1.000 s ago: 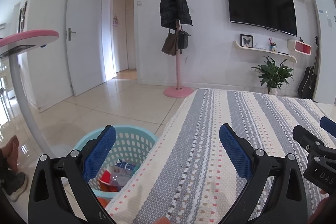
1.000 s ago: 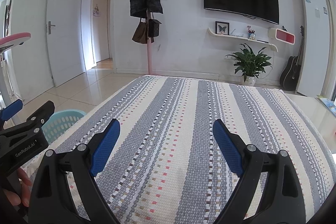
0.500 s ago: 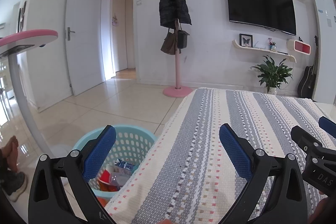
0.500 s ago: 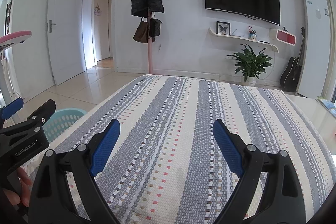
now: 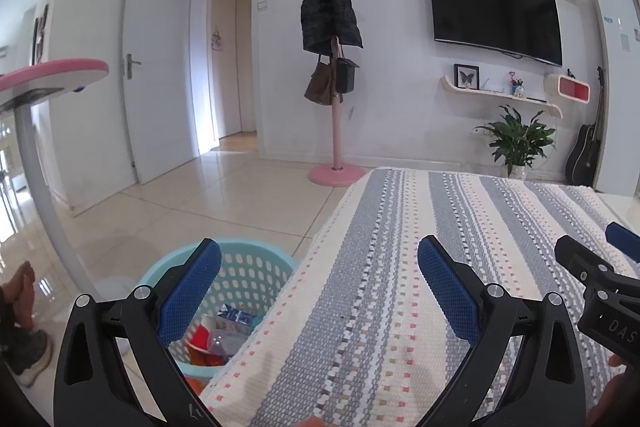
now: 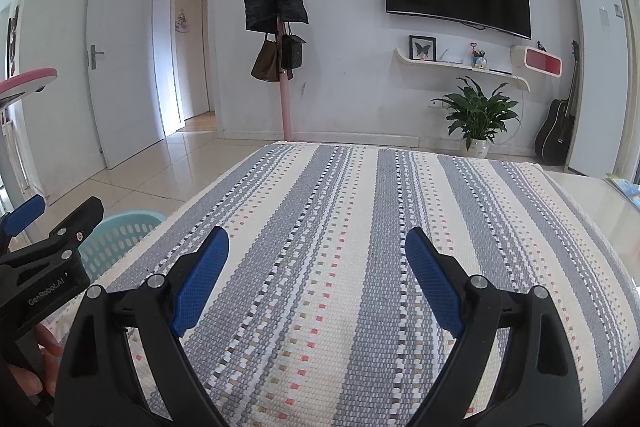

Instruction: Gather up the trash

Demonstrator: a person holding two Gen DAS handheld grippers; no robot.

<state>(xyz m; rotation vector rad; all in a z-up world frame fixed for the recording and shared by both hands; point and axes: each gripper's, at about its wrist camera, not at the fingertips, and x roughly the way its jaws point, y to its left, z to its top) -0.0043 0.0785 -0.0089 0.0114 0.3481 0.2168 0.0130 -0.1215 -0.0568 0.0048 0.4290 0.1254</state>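
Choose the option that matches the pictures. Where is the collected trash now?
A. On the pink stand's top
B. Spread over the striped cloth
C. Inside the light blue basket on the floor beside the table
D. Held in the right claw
C: the left wrist view shows a red cup and a blue-and-white carton lying inside the light blue basket, while the striped cloth shows no trash and the right claw is open with nothing in it.

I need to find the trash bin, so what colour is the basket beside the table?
Light blue, with perforated walls: the basket shows best in the left wrist view.
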